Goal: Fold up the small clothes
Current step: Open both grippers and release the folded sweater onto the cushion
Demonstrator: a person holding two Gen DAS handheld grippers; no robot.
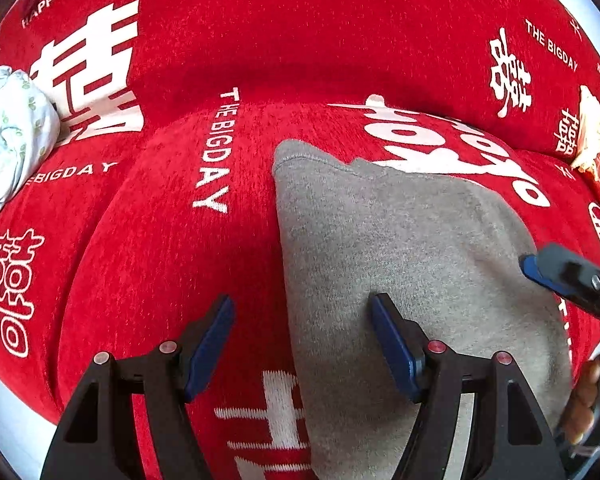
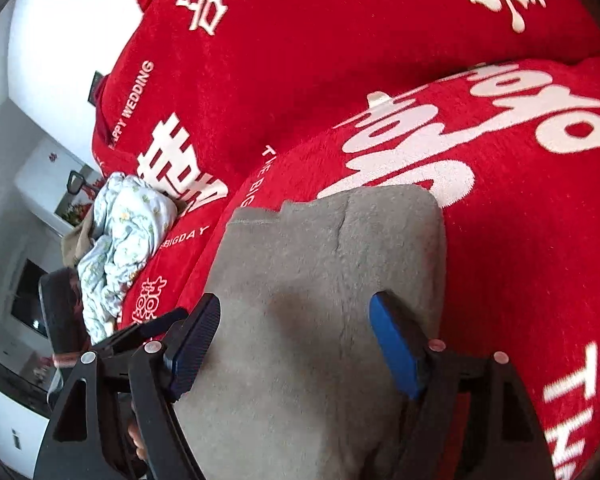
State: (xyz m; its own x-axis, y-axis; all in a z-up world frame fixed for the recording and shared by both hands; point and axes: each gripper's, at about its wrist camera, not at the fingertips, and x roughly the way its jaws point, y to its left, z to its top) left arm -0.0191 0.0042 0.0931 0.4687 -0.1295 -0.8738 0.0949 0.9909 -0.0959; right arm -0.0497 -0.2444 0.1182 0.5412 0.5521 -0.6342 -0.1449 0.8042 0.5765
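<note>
A grey knit garment (image 1: 400, 248) lies folded flat on the red sofa seat cushion (image 1: 172, 248); it also shows in the right wrist view (image 2: 324, 280). My left gripper (image 1: 302, 312) is open and empty, just above the garment's left edge, with one finger over red cushion and one over grey cloth. My right gripper (image 2: 296, 316) is open and empty, low over the garment's near part. Its tip also shows at the right of the left wrist view (image 1: 556, 272).
A crumpled pale blue floral cloth (image 1: 8, 136) lies at the sofa's left end, also in the right wrist view (image 2: 120, 248). The red backrest cushion (image 1: 300, 28) rises behind the seat. A cream and red item (image 1: 596, 140) sits at the right.
</note>
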